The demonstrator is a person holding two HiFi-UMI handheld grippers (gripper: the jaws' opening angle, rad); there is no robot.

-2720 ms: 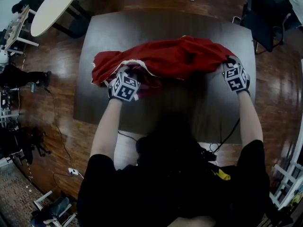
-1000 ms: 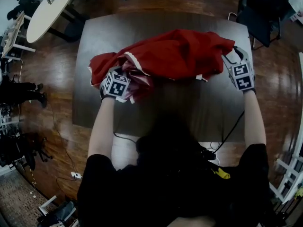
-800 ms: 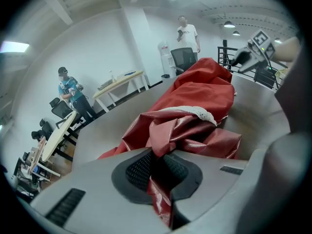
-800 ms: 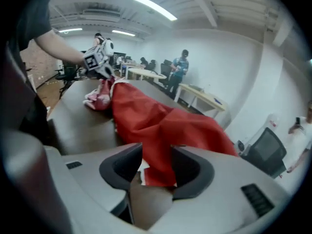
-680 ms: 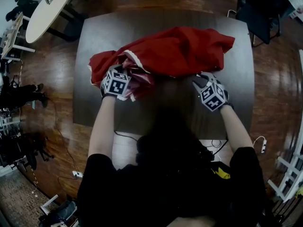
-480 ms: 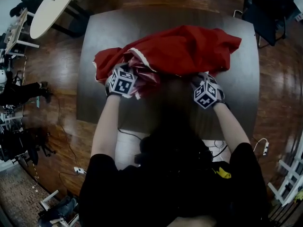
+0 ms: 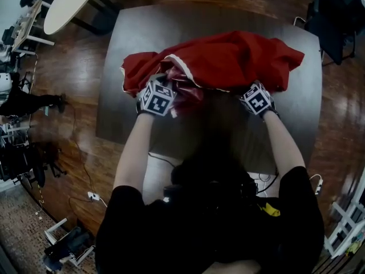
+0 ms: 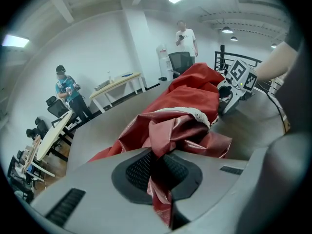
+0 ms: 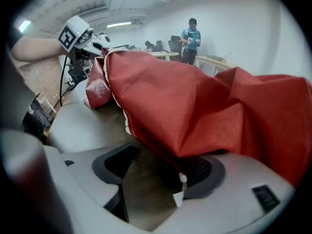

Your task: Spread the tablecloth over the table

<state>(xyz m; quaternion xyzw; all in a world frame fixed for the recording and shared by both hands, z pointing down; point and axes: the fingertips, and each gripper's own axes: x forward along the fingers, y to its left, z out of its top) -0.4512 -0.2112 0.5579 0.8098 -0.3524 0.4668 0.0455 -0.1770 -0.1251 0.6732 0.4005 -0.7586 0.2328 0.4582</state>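
A red tablecloth point(image 7: 228, 59) with a white trim lies bunched in a long heap across the dark table point(image 7: 171, 33). My left gripper point(image 7: 159, 93) is at the heap's near left end. In the left gripper view my left gripper point(image 8: 158, 172) is shut on a crumpled fold of the tablecloth point(image 8: 185, 101). My right gripper point(image 7: 255, 99) is at the cloth's near edge, right of the middle. Its jaws have just been opening. In the right gripper view my right gripper point(image 9: 156, 172) stands open. The tablecloth point(image 9: 195, 101) hangs over one pad with a small white tag, and bare table shows in the gap.
A white oval table point(image 7: 71, 4) stands at the far left and a dark chair point(image 7: 342, 16) at the far right. Cables trail on the wooden floor near me. People stand farther off in the room point(image 8: 66, 89) point(image 8: 185, 35) point(image 9: 191, 33).
My right gripper left the table's right end and came down leftward to the cloth's near edge. The left gripper keeps its hold on the same fold.
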